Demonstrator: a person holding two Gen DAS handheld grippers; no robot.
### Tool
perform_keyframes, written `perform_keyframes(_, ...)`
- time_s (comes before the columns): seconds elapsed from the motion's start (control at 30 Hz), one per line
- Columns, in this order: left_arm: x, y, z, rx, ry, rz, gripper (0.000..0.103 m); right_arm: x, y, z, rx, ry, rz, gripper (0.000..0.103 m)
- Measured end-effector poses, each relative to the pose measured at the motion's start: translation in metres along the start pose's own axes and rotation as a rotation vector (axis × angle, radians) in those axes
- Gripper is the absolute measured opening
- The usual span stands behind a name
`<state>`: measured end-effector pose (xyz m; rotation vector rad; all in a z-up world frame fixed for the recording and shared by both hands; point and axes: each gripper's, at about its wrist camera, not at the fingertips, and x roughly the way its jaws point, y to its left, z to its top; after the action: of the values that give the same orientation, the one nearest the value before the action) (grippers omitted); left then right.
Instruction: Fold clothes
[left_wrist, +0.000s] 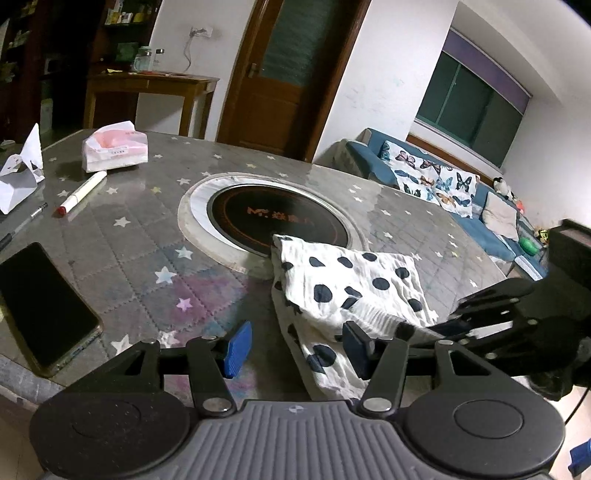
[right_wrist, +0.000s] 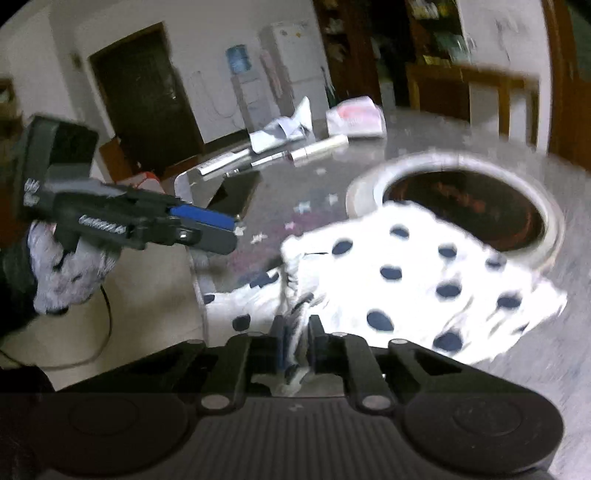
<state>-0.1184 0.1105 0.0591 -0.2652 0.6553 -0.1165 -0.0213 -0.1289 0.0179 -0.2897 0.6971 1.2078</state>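
**White spotted cloth pinched at the counter's near edge**

White fabric with dark navy dots, the garment (left_wrist: 347, 291) lies in a folded bundle on my counter (left_wrist: 140, 240), near the front edge. Its far corner overlaps the rim of the round black hotplate (left_wrist: 277, 218) set into the middle of the star-patterned cover. Its near end spills over the counter's edge toward me.

My right claw (right_wrist: 297, 343) is closed tight on a gathered fold of that near end; a bunched strip of the cloth runs up between the pads. That view is blurred, so I cannot make out how much fabric is caught.

My left claw (left_wrist: 295, 347) stands about half open with nothing in it. Its blue pads (left_wrist: 238, 349) sit on either side of the near part of the cloth, the right one over the fabric and the left one over bare counter. I cannot tell whether either touches. From the right wrist view it hangs off the counter's corner, held in a hand in a pale fuzzy glove (right_wrist: 62, 269).

Farther left on the counter lie a dark phone (left_wrist: 44, 306), a white marker with a red cap (left_wrist: 83, 194), a pink-and-white tissue pack (left_wrist: 114, 147) and some crumpled white paper (left_wrist: 20, 173), all well apart from the garment.
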Motion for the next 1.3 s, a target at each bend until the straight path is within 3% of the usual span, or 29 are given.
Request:
perform_keyframes(0.1,-0.003,0.002,0.003,-0.001,-0.017,0.001,0.058,-0.019,0.027,0.002,-0.234,-0.052,-0.047,0.009)
perform_keyframes(0.2,-0.004,0.002,0.005,0.000,-0.030,-0.002,0.058,-0.026,0.054,-0.008,-0.467,-0.020,-0.095,0.013)
perform_keyframes(0.3,-0.003,0.000,0.008,0.006,-0.035,-0.009,0.058,-0.024,0.065,-0.022,-0.506,0.044,-0.016,0.017)
perform_keyframes(0.4,0.000,-0.006,0.012,0.018,-0.040,-0.028,0.058,-0.022,0.069,-0.031,-0.477,0.078,0.043,0.018)
perform_keyframes(0.53,0.006,-0.022,0.020,0.052,-0.057,-0.073,0.058,-0.031,0.056,-0.021,-0.346,0.032,0.077,0.019)
perform_keyframes(0.67,0.018,-0.041,0.024,0.082,-0.068,-0.138,0.056,-0.035,0.029,-0.005,-0.168,-0.040,0.002,0.027)
perform_keyframes(0.7,0.023,-0.045,0.023,0.088,-0.062,-0.157,0.054,-0.036,0.021,-0.002,-0.122,-0.055,-0.022,0.032)
perform_keyframes(0.8,0.038,-0.053,0.016,0.109,-0.017,-0.197,0.045,-0.029,-0.004,-0.002,0.003,-0.069,-0.090,0.033)
perform_keyframes(0.83,0.042,-0.055,0.012,0.118,0.003,-0.207,0.040,-0.026,-0.009,-0.004,0.021,-0.072,-0.103,0.033)
perform_keyframes(1.03,0.054,-0.050,-0.017,0.126,0.097,-0.192,0.039,-0.002,-0.031,-0.020,0.089,-0.059,-0.136,0.035)
perform_keyframes(1.17,0.052,-0.043,-0.028,0.120,0.113,-0.178,0.039,0.018,-0.039,-0.035,0.113,-0.009,-0.134,0.036)
perform_keyframes(1.3,0.050,-0.042,-0.023,0.126,0.106,-0.169,0.039,0.011,-0.043,-0.029,0.109,-0.012,-0.142,0.038)
